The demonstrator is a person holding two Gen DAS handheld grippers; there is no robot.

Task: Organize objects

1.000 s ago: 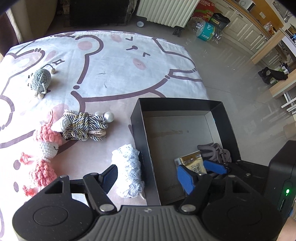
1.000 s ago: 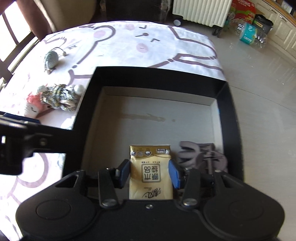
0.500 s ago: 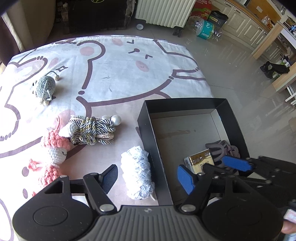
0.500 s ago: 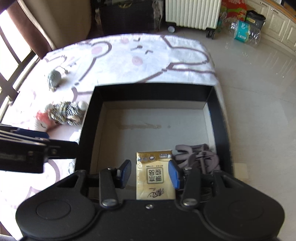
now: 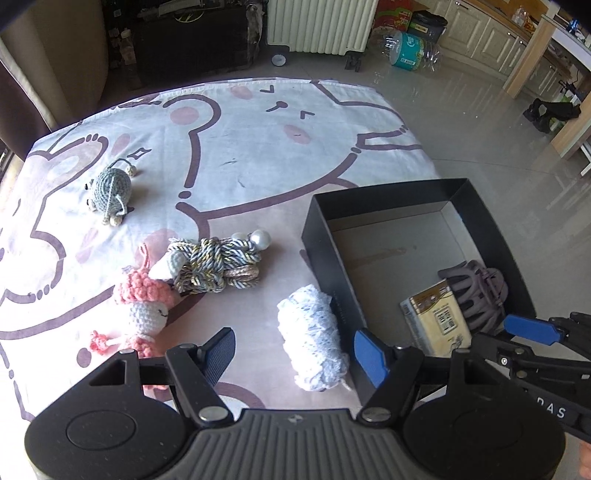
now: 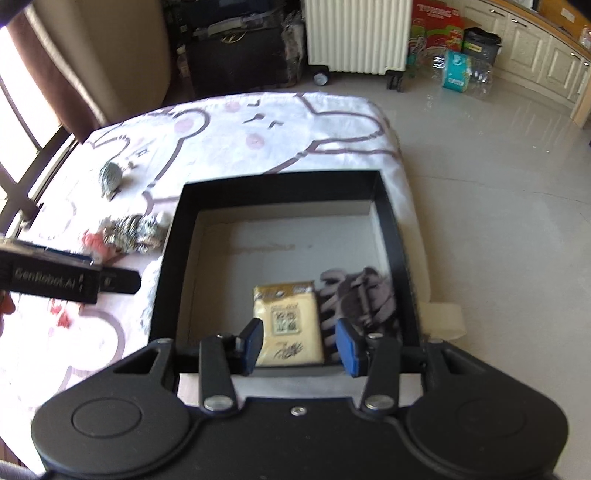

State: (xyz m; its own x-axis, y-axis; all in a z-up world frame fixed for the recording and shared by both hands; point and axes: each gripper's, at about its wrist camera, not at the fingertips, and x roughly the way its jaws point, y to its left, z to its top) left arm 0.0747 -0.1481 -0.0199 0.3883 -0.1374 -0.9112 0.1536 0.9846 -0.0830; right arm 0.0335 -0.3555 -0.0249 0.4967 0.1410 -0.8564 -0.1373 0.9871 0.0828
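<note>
A black box (image 5: 325, 236) stands on the cartoon-print cloth, its wall (image 6: 280, 181) facing both cameras. Inside lie a yellow packet (image 5: 439, 317) and a grey claw clip (image 5: 480, 288). My right gripper (image 6: 301, 341) hovers open above the packet (image 6: 288, 314), with a gap at each pad. My left gripper (image 5: 295, 350) is open over a white crochet roll (image 5: 310, 332) lying against the box's left wall. Further left are a rope bundle with a pearl (image 5: 214, 262), a pink crochet doll (image 5: 144, 306) and a grey crochet mouse (image 5: 110, 188).
The table's right edge drops to a tiled floor just past the box. A white radiator (image 6: 354, 33) and a pack of water bottles (image 5: 410, 51) stand beyond the far edge. A dark window rail (image 6: 22, 199) runs along the left side.
My right gripper has lifted and drawn back from the packet, which stays in the box beside the clip. The left gripper has rolled slightly over the white roll.
</note>
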